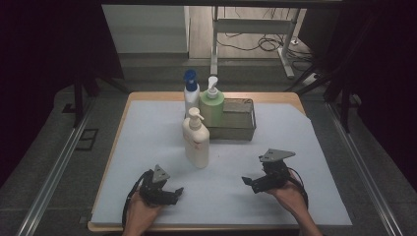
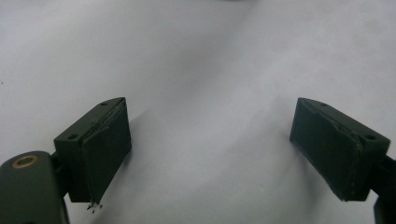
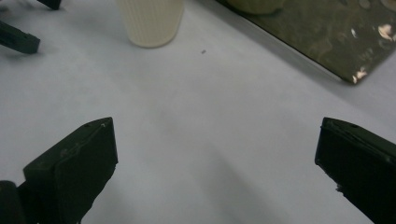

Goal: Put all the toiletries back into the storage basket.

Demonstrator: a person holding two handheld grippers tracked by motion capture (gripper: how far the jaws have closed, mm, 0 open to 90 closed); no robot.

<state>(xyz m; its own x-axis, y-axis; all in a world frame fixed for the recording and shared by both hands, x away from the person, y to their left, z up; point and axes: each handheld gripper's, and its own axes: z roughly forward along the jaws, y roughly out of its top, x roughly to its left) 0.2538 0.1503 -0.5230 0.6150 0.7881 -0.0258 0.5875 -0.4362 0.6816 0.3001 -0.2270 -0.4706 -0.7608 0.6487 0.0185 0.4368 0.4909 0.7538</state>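
Observation:
A cream pump bottle [image 1: 196,140] stands upright on the white sheet near the table's middle; its ribbed base [image 3: 150,21] is at the top of the right gripper view. Behind it stand a green pump bottle [image 1: 212,104] and a white bottle with a blue cap [image 1: 191,93]. My left gripper [image 1: 177,192] rests low at the front left, open, with bare sheet between its jaws [image 2: 210,140]. My right gripper [image 1: 248,182] is at the front right, pointing left, open and empty [image 3: 215,158].
A rusty metal tray [image 1: 236,120] sits behind the cream bottle, the green bottle in its left end; its side wall [image 3: 327,42] shows in the right gripper view. White sheet [image 1: 295,147] covers the wooden table. A desk frame and cables lie on the floor beyond.

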